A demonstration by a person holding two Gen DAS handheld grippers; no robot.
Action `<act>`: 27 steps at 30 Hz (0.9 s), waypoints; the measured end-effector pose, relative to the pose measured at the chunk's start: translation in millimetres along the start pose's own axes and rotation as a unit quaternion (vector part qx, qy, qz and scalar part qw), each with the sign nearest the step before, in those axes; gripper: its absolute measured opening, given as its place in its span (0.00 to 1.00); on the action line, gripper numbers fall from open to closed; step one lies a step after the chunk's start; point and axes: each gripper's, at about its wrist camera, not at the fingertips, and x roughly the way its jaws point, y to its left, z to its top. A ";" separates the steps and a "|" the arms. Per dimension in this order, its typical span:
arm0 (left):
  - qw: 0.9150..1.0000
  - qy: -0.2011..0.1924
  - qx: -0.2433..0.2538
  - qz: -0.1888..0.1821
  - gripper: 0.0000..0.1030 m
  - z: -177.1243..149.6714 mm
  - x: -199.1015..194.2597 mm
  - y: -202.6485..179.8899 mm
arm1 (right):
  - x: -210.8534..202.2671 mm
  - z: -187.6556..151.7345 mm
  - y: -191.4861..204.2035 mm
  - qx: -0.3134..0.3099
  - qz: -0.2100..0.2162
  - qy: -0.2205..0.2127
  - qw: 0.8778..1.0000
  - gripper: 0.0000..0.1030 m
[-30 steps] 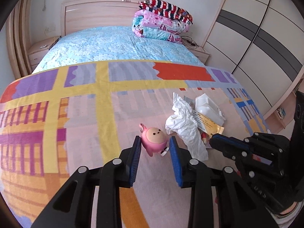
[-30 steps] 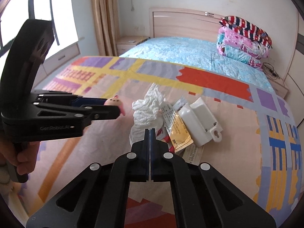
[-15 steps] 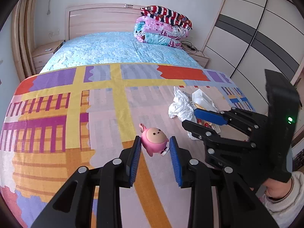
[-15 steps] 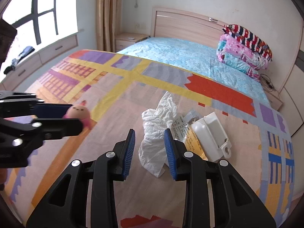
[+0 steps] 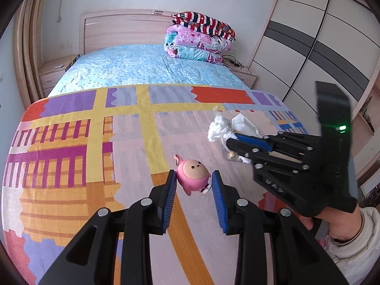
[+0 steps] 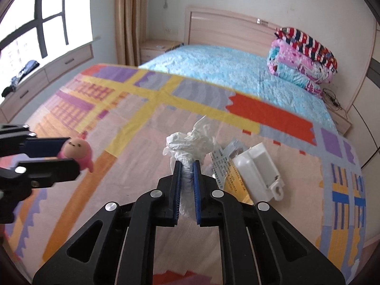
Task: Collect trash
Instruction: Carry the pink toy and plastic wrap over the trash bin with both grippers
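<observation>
**Both Grippers Loaded Above the Bed**

The left gripper (image 5: 193,185) held a pink toy figure (image 5: 192,177) between its jaws, lifted clear of the patterned blanket (image 5: 71,142). The right gripper (image 6: 187,169) had just been closing its jaws, which stood narrow and clamped on a crumpled white plastic bag (image 6: 190,144). Just right of the bag, a yellow wrapper (image 6: 235,178) and a white plastic container (image 6: 258,168) lay on the blanket, near the bed's right edge. Folded quilts (image 5: 201,40) were stacked at the headboard (image 5: 123,28).
</observation>
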 end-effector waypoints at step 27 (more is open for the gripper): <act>0.998 -0.042 0.046 -0.014 0.29 -69.0 -102.5 -83.6 | -170.2 -79.3 24.6 -0.008 0.023 -0.081 0.996 0.10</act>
